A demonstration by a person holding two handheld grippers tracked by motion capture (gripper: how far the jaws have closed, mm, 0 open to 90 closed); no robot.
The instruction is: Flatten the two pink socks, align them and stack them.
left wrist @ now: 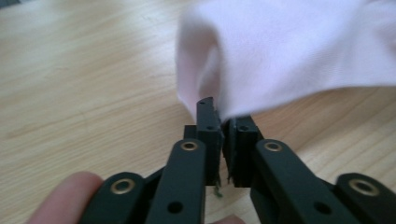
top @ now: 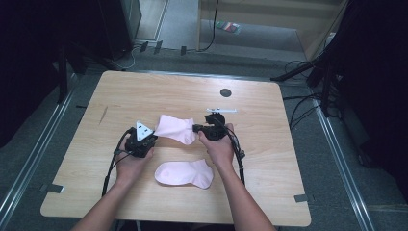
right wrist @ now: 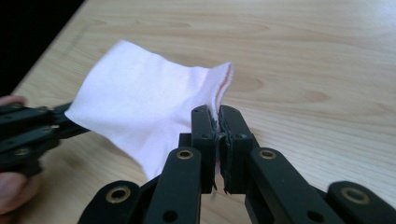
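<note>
Holding one pink sock (top: 174, 128) between both tools, the person has it raised off the wooden table (top: 269, 144) and spread roughly level. This sock sits at mid-table, just beyond a second pink sock (top: 185, 173), which lies flat on the near part of the surface, apart from both tools.

Step in hand, as judged: the lifted sock is being carried or positioned, most likely for pairing with the flat one. The next move probably calls for bringing it toward the near edge, aligning toe with toe and cuff with cuff, lowering it without letting the middle sag first, then releasing both grips together.

Appearance of the held sock: pale pink, thin knit, short ankle cut. In the right gripper view the cuff edge shows a slightly darker pink stitched rim (right wrist: 224, 84). The fabric drapes in soft folds between the two pinch points and hangs slightly below them; it will not hold its shape when released.

Tool state:
- Left gripper (top: 153, 133): jaws closed down to a thin slit, clamping one end of the sock, as the left gripper view confirms (left wrist: 219, 119).
- Right gripper (top: 195, 128): jaws likewise pressed together, pinching the cuff edge (right wrist: 218, 116).

Both hands grasp the tool bodies from below, cables trailing toward the near edge.
</note>
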